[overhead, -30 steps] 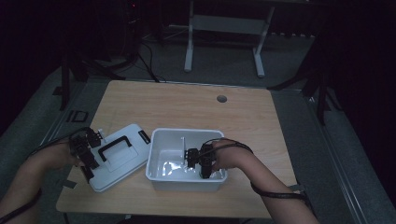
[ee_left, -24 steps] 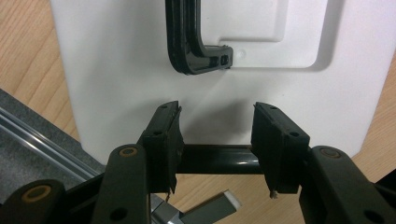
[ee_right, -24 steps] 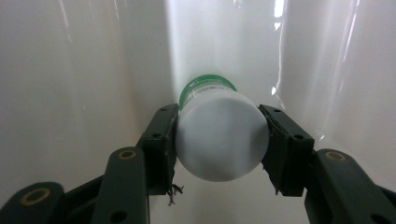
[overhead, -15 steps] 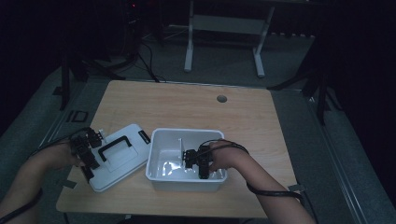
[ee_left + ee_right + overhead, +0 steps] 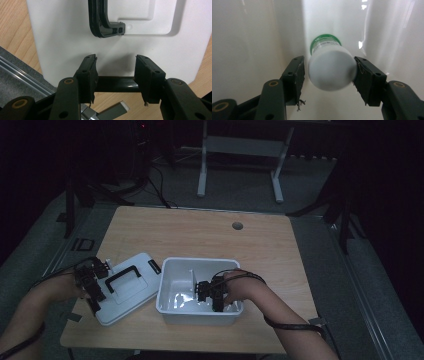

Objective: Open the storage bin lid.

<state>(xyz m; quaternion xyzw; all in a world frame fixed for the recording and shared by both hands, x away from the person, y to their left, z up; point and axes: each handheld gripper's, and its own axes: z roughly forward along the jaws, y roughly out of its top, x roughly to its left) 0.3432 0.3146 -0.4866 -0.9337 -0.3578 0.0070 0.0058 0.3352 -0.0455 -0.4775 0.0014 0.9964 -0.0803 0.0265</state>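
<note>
The right gripper [image 5: 202, 291] reaches down inside the white bin [image 5: 170, 270], and its jaws have just been opening with a small white bottle [image 5: 331, 68] between them; in the right gripper view one pad [image 5: 365, 75] looks to be against the bottle's side, while a thin gap shows between the bottle and the other pad, so the hold looks loosened rather than clamped. The left gripper [image 5: 91, 281] hovers with its jaws standing apart and nothing between them, poised over the near edge of the white lid [image 5: 132, 290]. Largest of all is the wooden table [image 5: 200, 232], pale and seen from above in dim light, with a small round hole [image 5: 237, 226] near its far edge. On it, toward the person's side, sits the white bin, an open rectangular tub with glossy walls. Just beside it on the left lies the white lid, flat on the tabletop at a slight angle to the bin, close enough that their corners look to meet. A black handle [image 5: 103, 23] is set in a shallow recess in the lid's top. The white bottle is inside the bin, its base turned toward the right gripper's camera, and a green band [image 5: 324, 41] rings its far end.
</note>
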